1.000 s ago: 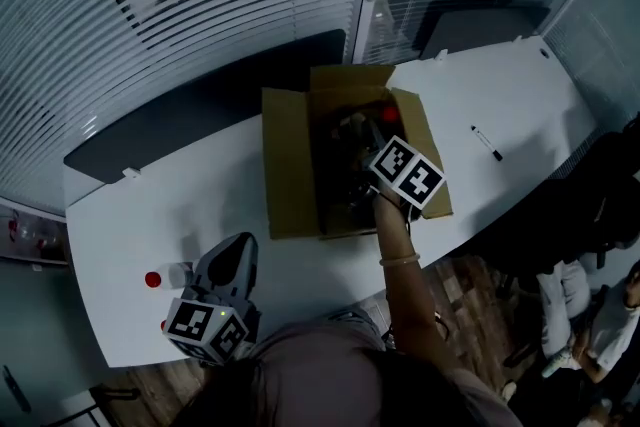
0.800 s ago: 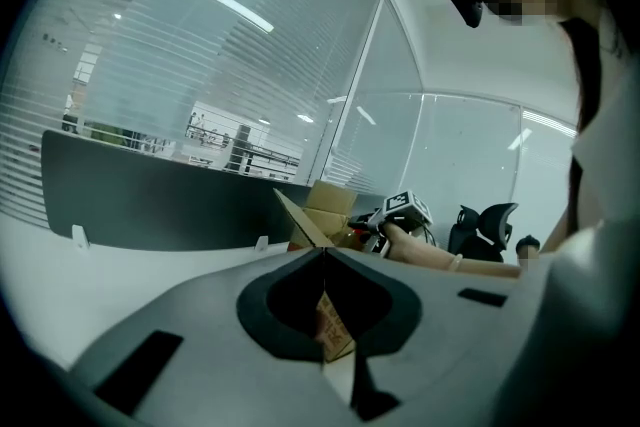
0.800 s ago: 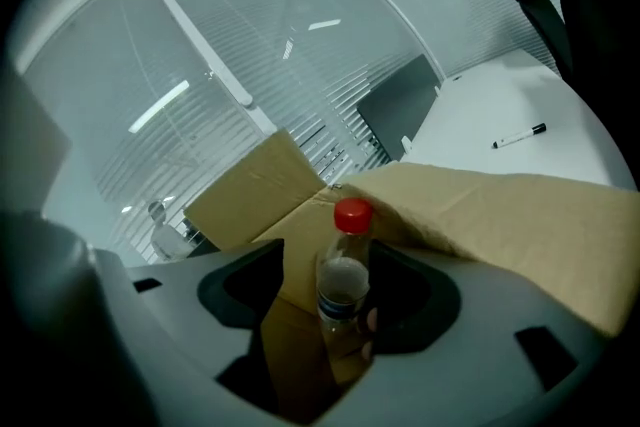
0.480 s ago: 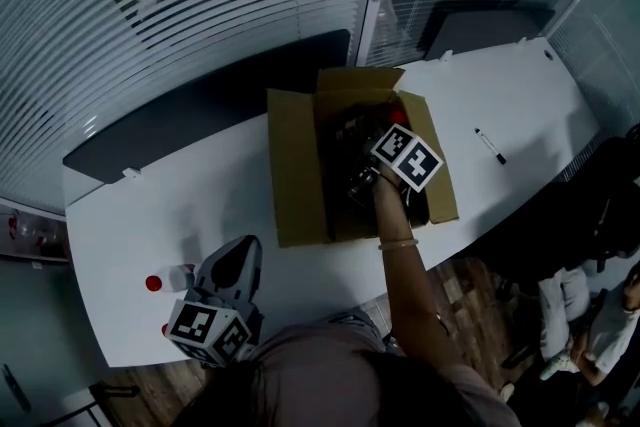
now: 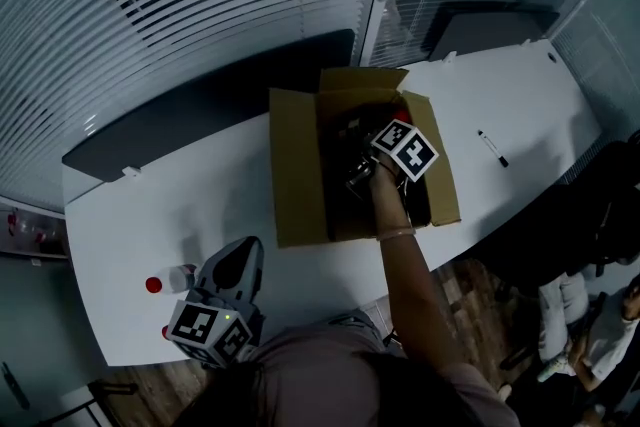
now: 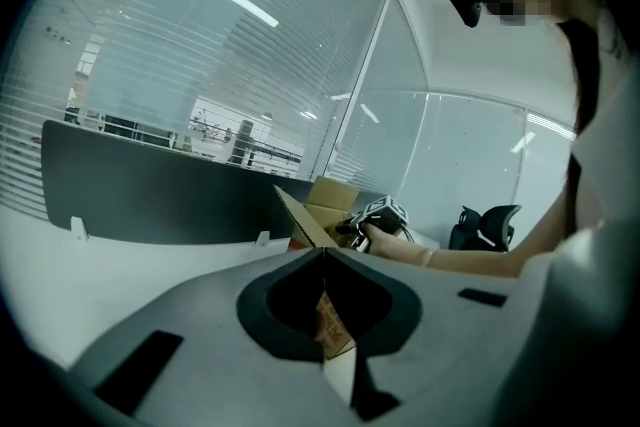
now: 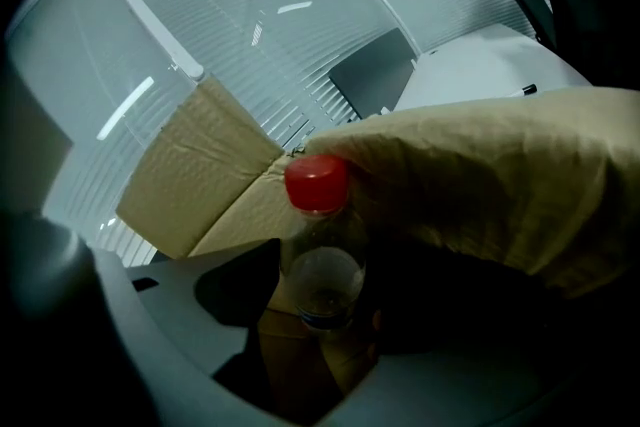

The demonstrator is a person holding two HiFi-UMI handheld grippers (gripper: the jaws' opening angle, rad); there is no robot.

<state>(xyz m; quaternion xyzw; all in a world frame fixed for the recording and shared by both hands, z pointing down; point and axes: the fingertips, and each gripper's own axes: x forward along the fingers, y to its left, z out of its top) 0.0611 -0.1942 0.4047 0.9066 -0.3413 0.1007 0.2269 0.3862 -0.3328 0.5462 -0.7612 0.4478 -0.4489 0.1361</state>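
My right gripper [image 5: 393, 128] reaches down into an open cardboard box [image 5: 296, 165] on the white table [image 5: 160, 205]. In the right gripper view the gripper [image 7: 322, 311] is shut on a clear plastic bottle [image 7: 322, 260] with a red cap [image 7: 317, 183], held upright among the box's flaps [image 7: 190, 180]. My left gripper [image 5: 238, 257] rests at the table's front left, far from the box. In its own view the left gripper [image 6: 323, 260] has its jaws closed together with nothing between them. Next to it lies a second clear, red-capped bottle [image 5: 168, 281].
A black marker pen [image 5: 494, 147] lies on the table right of the box. A dark panel [image 5: 200, 95] runs along the table's far edge, with blinds and glass walls behind. Black office chairs [image 5: 600, 205] stand at the right.
My right gripper has gone further and lower into the box with the bottle; the flaps now rise around it. The left gripper has stayed put.
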